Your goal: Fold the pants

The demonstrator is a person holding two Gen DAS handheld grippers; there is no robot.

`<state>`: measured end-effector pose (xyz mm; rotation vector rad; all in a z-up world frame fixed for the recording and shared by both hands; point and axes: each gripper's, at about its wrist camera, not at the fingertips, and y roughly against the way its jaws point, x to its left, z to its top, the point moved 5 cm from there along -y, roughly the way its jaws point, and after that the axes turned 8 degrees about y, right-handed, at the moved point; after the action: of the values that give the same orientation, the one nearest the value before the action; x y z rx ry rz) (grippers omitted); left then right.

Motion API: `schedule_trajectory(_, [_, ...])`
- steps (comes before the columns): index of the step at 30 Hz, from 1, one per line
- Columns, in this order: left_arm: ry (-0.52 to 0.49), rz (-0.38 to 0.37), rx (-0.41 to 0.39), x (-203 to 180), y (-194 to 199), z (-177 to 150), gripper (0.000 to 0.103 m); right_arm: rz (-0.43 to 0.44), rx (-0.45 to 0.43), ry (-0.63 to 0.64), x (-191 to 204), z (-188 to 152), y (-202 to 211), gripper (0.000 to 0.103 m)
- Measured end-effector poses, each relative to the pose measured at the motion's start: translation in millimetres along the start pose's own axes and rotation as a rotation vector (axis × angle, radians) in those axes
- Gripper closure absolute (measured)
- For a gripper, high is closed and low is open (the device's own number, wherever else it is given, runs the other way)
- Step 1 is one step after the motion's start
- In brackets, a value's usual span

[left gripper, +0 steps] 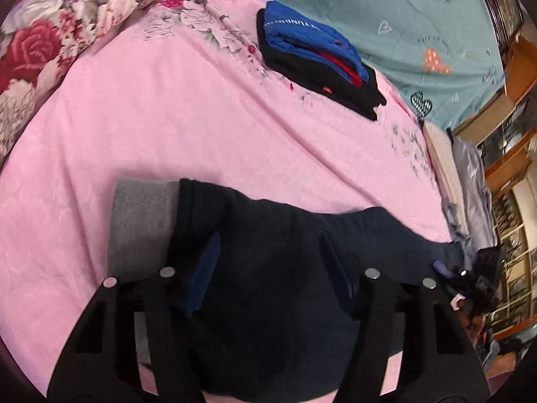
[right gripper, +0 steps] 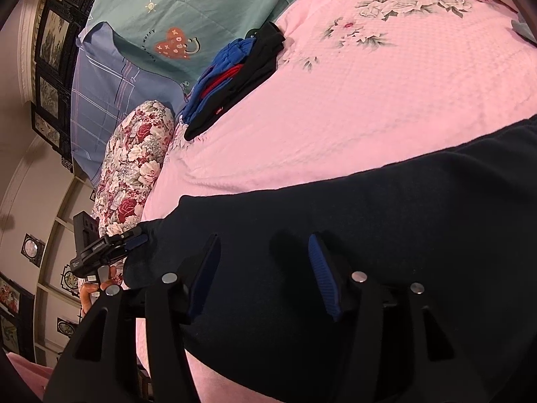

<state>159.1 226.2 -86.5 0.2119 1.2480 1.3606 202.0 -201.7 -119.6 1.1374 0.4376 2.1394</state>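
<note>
Dark navy pants (left gripper: 268, 262) lie on the pink bed sheet (left gripper: 184, 117), with a grey lining or waistband part (left gripper: 141, 221) showing at their left end. My left gripper (left gripper: 268, 252) is open, its jaws wide apart just over the pants. In the right wrist view the same pants (right gripper: 386, 218) spread across the lower frame. My right gripper (right gripper: 265, 262) is open above the cloth. The left gripper also shows in the right wrist view (right gripper: 134, 241), its tip at the pants' far end. Neither gripper visibly holds cloth.
A folded stack of blue, red and black clothes (left gripper: 319, 57) lies at the back of the bed, also in the right wrist view (right gripper: 235, 77). A floral quilt roll (left gripper: 60, 33) and a teal duvet (left gripper: 402, 16) border the sheet. Wooden furniture (left gripper: 513, 100) stands at the right.
</note>
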Motion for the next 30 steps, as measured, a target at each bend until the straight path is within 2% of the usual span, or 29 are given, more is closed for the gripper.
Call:
schedule_trajectory(2, [-0.008, 0.032, -0.036, -8, 16, -5, 0.022, 0.002, -0.002, 0.001, 0, 0, 0, 0.047])
schedule_trajectory(3, [-0.021, 0.056, -0.079, -15, 25, -8, 0.003, 0.003, -0.002, 0.0, 0, 0, 0, 0.047])
schedule_trajectory(4, [-0.049, 0.068, -0.13, -24, 36, -12, 0.002, 0.002, -0.001, 0.001, 0, 0, 0, 0.046])
schedule_trajectory(5, [-0.097, 0.042, -0.154, -37, 46, -20, 0.002, 0.001, -0.001, 0.002, 0, 0, 0, 0.046])
schedule_trajectory(9, [-0.18, -0.135, -0.066, -74, 48, -59, 0.002, 0.002, 0.001, 0.005, 0, 0, 0, 0.046])
schedule_trajectory(12, [-0.169, -0.159, 0.023, -74, 25, -84, 0.002, 0.003, 0.0, 0.004, 0, 0, 0, 0.046])
schedule_trajectory(14, [-0.134, -0.096, 0.056, -57, 10, -91, 0.002, 0.003, 0.0, 0.005, 0, 0, 0, 0.046])
schedule_trajectory(16, [-0.082, -0.175, 0.05, -43, 16, -89, 0.003, 0.003, 0.001, 0.004, 0, 0, 0, 0.046])
schedule_trajectory(17, [-0.054, -0.186, 0.045, -35, 22, -85, 0.004, 0.004, 0.0, 0.004, 1, 0, 0, 0.046])
schedule_trajectory(19, [-0.01, -0.156, 0.015, -19, 33, -75, 0.007, 0.005, -0.001, 0.004, 1, 0, 0, 0.046])
schedule_trajectory(20, [-0.001, -0.083, -0.027, -6, 39, -69, 0.007, 0.006, -0.001, 0.004, 1, 0, 0, 0.046])
schedule_trajectory(21, [0.008, 0.021, -0.064, 10, 42, -63, 0.007, 0.005, -0.001, 0.005, 1, 0, 0, 0.046])
schedule_trajectory(24, [0.073, -0.007, -0.072, 16, 50, -56, 0.008, 0.006, 0.001, 0.005, 1, 0, 0, 0.046])
schedule_trajectory(27, [-0.04, 0.041, -0.154, -9, 70, -49, 0.006, 0.008, -0.001, 0.006, 1, 0, 0, 0.046])
schedule_trajectory(30, [-0.067, 0.008, -0.2, -18, 85, -39, 0.003, 0.008, -0.001, 0.006, 1, 0, 0, 0.046])
